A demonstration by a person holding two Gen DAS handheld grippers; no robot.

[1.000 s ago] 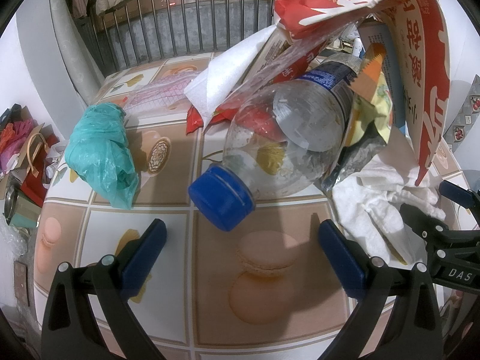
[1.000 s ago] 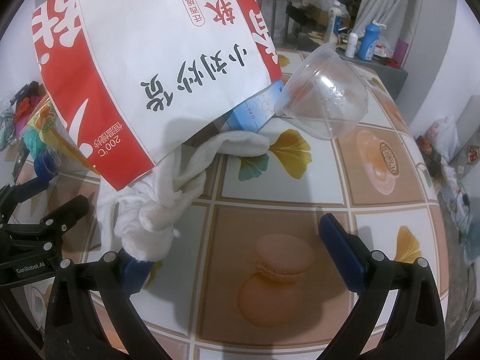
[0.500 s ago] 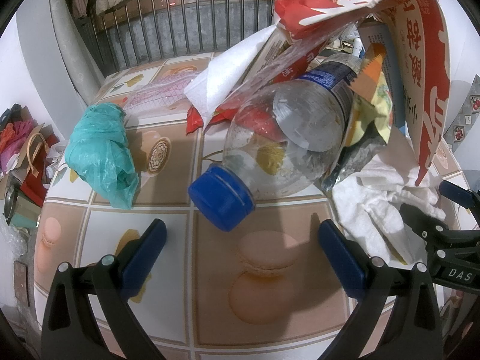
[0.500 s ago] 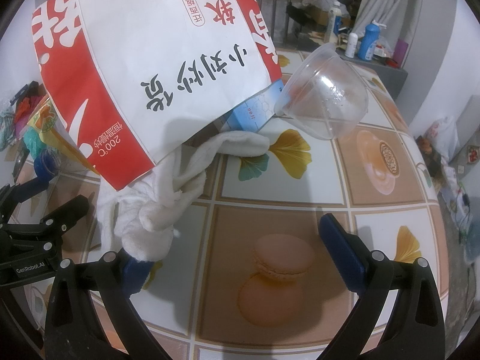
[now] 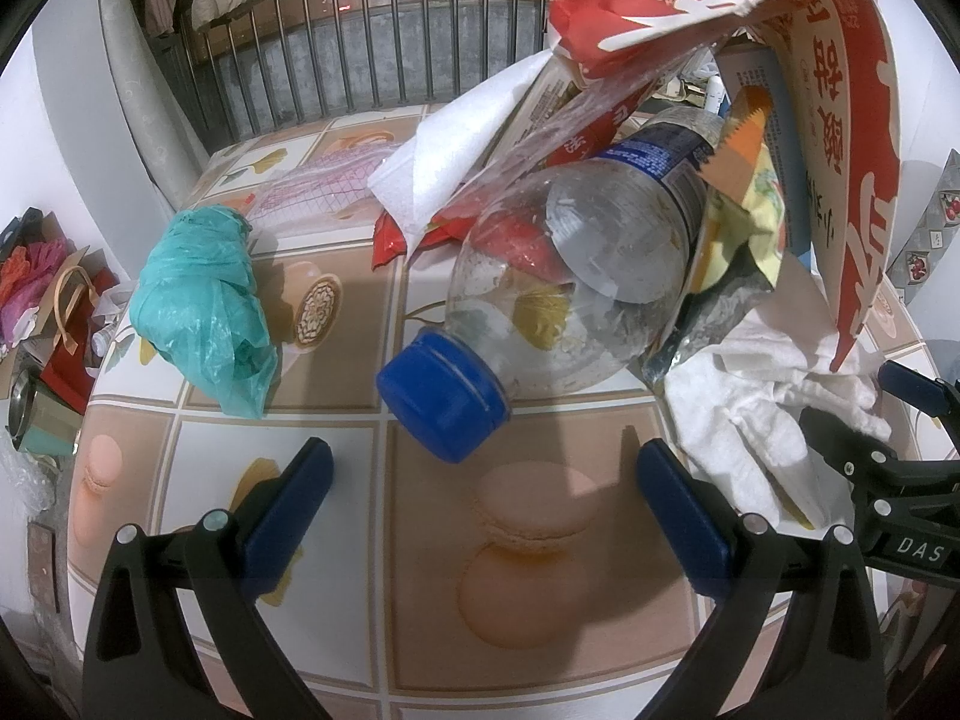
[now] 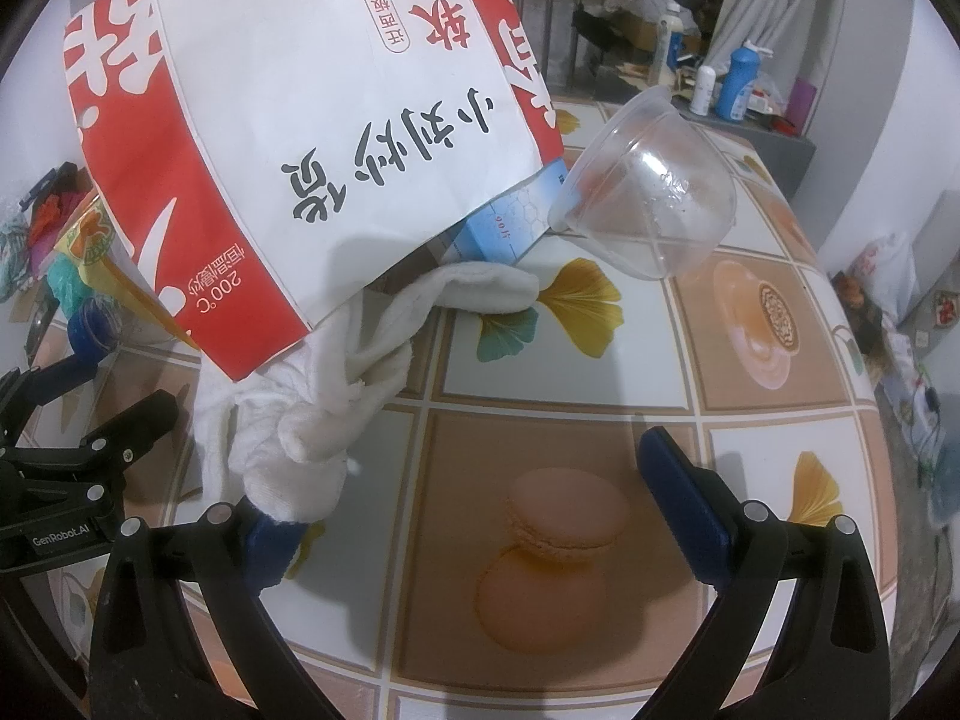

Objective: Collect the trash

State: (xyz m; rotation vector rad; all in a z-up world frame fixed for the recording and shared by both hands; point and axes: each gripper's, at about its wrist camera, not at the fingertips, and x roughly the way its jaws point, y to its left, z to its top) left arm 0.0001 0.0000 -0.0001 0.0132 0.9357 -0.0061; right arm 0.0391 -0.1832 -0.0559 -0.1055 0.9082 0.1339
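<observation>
Both grippers, left gripper and right gripper, gape wide, empty, over a macaron-printed tablecloth by railings; paper bag reads "200°C".

My left gripper and my right gripper both hang low and level, side by side, each with its blue-padded jaws spread wide and gripping nothing.
</observation>
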